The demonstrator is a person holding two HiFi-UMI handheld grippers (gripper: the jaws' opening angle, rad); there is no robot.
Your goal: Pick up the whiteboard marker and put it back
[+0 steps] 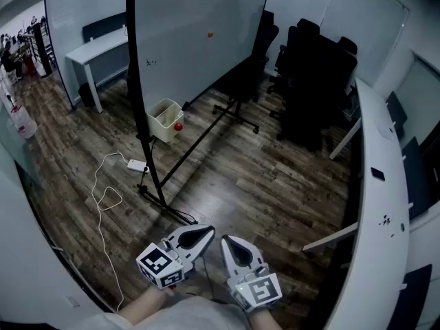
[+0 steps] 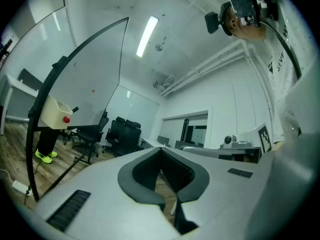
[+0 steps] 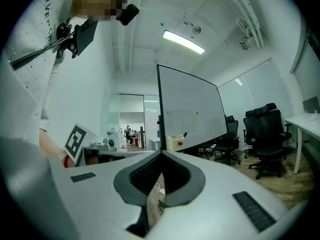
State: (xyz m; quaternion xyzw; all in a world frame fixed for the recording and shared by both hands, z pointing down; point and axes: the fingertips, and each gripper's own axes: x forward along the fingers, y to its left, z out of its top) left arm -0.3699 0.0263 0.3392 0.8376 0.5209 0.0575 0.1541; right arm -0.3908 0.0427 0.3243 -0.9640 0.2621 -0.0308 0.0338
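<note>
A wheeled whiteboard (image 1: 199,26) stands ahead with a cream box (image 1: 165,119) hung on its lower edge, a red knob (image 1: 178,126) on the box's side. A dark marker tip (image 3: 184,134) pokes out of that box (image 3: 174,143); it also shows as a dark marker end (image 2: 75,109) in the left gripper view. My left gripper (image 1: 205,234) and right gripper (image 1: 227,242) are held side by side low in the head view, far short of the board. Both point level with jaws together and nothing between them.
The whiteboard's black stand legs (image 1: 173,212) reach toward me on the wood floor. A white power strip (image 1: 137,165) with a looping cable lies left of them. Black office chairs (image 1: 313,67) cluster behind, a long white desk (image 1: 377,163) runs along the right, and a white table (image 1: 96,50) is back left.
</note>
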